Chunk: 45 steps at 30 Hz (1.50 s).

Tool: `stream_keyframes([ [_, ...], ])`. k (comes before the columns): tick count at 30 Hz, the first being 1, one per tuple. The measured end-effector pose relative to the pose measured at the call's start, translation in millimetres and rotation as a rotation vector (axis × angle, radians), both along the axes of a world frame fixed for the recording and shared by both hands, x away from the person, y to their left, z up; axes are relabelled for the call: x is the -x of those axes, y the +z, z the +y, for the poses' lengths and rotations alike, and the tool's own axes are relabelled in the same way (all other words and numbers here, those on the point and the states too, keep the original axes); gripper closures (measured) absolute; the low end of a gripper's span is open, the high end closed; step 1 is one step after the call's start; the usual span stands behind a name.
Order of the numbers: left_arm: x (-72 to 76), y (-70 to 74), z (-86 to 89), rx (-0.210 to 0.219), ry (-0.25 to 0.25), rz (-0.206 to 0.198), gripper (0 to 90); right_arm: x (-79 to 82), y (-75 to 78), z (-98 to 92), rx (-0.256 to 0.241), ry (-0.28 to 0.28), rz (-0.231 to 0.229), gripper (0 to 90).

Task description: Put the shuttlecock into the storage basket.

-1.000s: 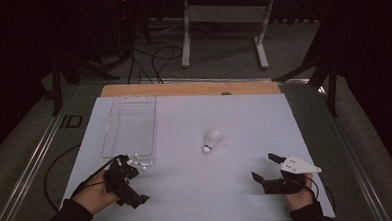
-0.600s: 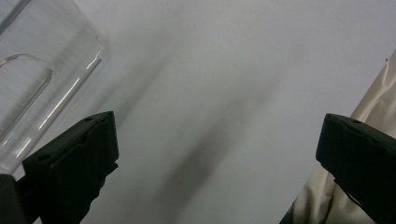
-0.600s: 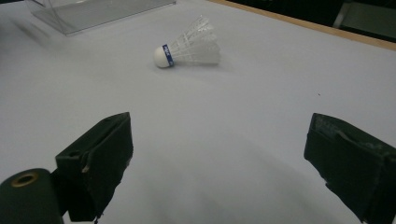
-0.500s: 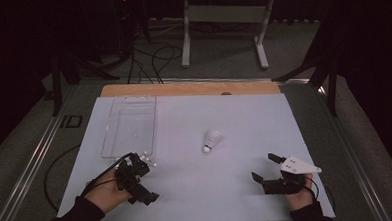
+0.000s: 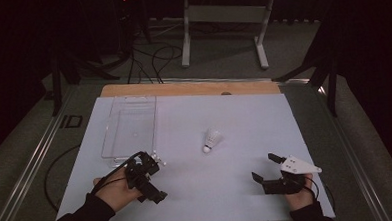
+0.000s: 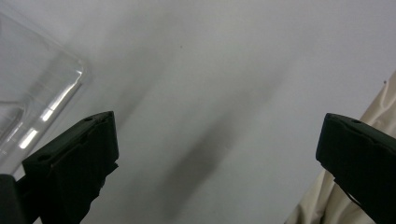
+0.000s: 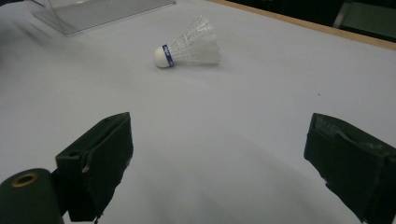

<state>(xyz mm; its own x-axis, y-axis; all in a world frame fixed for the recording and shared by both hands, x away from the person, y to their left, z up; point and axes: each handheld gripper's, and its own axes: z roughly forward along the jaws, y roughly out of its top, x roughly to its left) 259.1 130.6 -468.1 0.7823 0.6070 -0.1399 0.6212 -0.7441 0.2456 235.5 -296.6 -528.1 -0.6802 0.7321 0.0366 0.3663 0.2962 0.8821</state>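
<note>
Shuttlecock [image 5: 212, 140] lies mid-table, clear tray [image 5: 129, 127] far-left of it, path unobstructed. Left claw [image 5: 156, 180] (agape) has moved rightward; right claw [image 5: 264, 168] agape, unmoved.

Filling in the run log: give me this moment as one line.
left gripper: open, near clear tray | right gripper: open, empty | shuttlecock: lying on white mat, untouched
</note>
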Motion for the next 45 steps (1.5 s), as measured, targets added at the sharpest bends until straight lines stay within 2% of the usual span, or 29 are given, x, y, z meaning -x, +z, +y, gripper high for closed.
stream_keyframes([
  [7,-2.4,1.2,-14.2,0.004,0.005,-0.012,0.0,0.1,0.3,0.0,-0.003,0.000,0.001,8.3],
  [11,-4.3,1.4,-22.0,0.020,-0.018,0.017,0.0,0.0,0.1,-0.1,-0.006,-0.001,0.001,8.3],
  [13,-4.6,1.4,-26.0,0.011,-0.035,0.015,0.0,0.0,0.1,-0.1,-0.008,-0.001,0.001,8.3],
  [15,-6.1,1.0,-28.8,0.021,-0.042,0.027,0.0,-0.1,0.1,-0.2,-0.012,0.000,0.003,8.2],
  [18,-7.8,0.4,-33.6,0.004,-0.056,0.030,0.0,-0.1,0.0,-0.1,-0.011,0.000,0.003,8.2],
  [24,-17.1,4.0,-41.1,0.026,-0.028,0.039,0.0,-0.3,-0.3,-0.2,-0.007,-0.001,0.004,8.2],
  [27,-23.1,6.8,-47.0,0.022,-0.015,0.046,0.0,-0.2,0.0,-0.2,-0.010,-0.002,0.005,8.2],
  [32,-30.2,7.2,-58.5,0.003,-0.038,0.052,0.0,-0.3,-0.4,-0.4,-0.010,-0.002,0.007,8.2],
  [37,-37.5,6.1,-69.8,-0.013,-0.038,0.051,0.0,-0.4,-0.5,-0.5,-0.009,-0.003,0.007,8.3],
  [45,-51.0,11.4,-83.7,-0.001,-0.028,0.033,0.0,-0.7,-1.0,-0.3,-0.010,0.001,0.010,8.3],
])
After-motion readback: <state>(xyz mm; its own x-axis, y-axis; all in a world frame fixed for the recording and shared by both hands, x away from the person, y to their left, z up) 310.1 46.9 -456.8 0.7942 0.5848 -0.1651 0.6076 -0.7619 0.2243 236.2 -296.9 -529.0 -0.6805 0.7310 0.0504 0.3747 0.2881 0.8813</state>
